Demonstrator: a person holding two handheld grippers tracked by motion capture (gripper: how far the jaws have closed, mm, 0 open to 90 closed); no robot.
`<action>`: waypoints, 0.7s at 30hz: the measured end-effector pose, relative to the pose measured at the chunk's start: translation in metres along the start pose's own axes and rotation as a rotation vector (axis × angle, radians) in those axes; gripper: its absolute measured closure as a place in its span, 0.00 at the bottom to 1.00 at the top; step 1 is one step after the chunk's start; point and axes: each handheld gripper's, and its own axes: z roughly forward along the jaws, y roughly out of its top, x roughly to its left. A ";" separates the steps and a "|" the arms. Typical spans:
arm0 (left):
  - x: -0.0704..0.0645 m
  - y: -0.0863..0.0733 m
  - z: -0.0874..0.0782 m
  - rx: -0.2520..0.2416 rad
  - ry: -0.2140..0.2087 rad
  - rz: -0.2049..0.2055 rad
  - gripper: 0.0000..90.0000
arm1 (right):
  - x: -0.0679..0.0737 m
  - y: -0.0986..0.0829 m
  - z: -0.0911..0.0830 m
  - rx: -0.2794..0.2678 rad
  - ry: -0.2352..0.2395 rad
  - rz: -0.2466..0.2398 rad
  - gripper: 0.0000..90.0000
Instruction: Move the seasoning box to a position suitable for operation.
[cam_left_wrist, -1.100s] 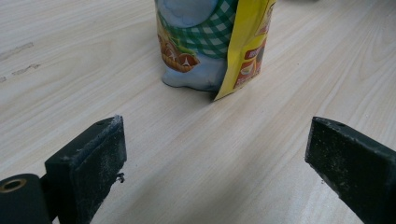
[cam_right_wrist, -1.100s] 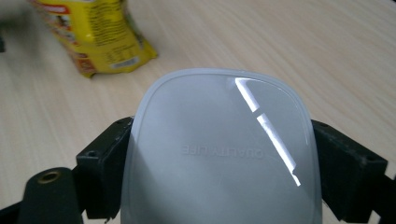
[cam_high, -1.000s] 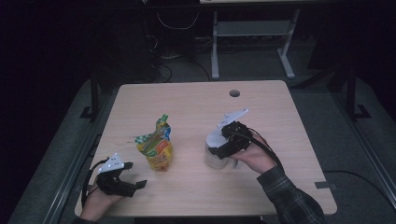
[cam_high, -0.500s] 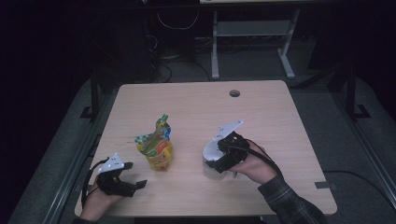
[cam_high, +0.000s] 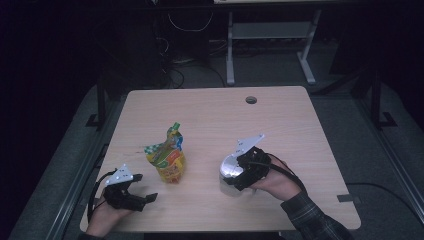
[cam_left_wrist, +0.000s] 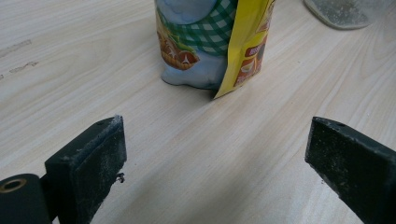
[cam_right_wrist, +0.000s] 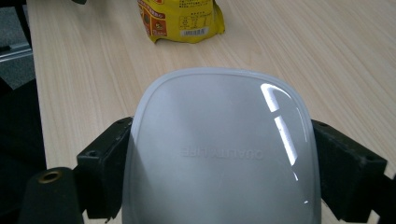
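A wooden table (cam_high: 300, 130) seen from above, with a person's two hands entering from the near edge, each holding a black two-jaw gripper. The landmark is a yellow and green snack pouch (cam_high: 169, 156) standing upright near the middle of the table.

To the right of the pouch, a little nearer the person, the right gripper (cam_high: 239, 176) clamps a translucent grey container (cam_high: 231, 171). In the right gripper view the container (cam_right_wrist: 224, 154) sits squarely between the two jaws, each jaw pressed against one of its sides, its smooth lid facing the camera with raised lettering across it. The pouch (cam_right_wrist: 180, 18) stands beyond it, apart from it.

To the left of the pouch and nearer the person, the left gripper (cam_high: 142, 199) rests at the table's edge, jaws spread wide around bare wood. In the left gripper view the pouch (cam_left_wrist: 212, 42) stands ahead of the jaws, not touching them.
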 end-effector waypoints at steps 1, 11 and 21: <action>0.000 0.000 0.000 0.000 0.000 0.000 0.05 | 0.000 0.000 0.000 -0.001 -0.002 0.001 0.18; 0.000 0.000 -0.001 -0.001 -0.002 0.001 0.05 | -0.004 -0.007 -0.004 -0.060 0.015 0.084 0.10; 0.002 -0.001 -0.001 0.005 0.002 -0.001 0.05 | -0.006 -0.028 -0.038 -0.179 -0.003 0.134 0.11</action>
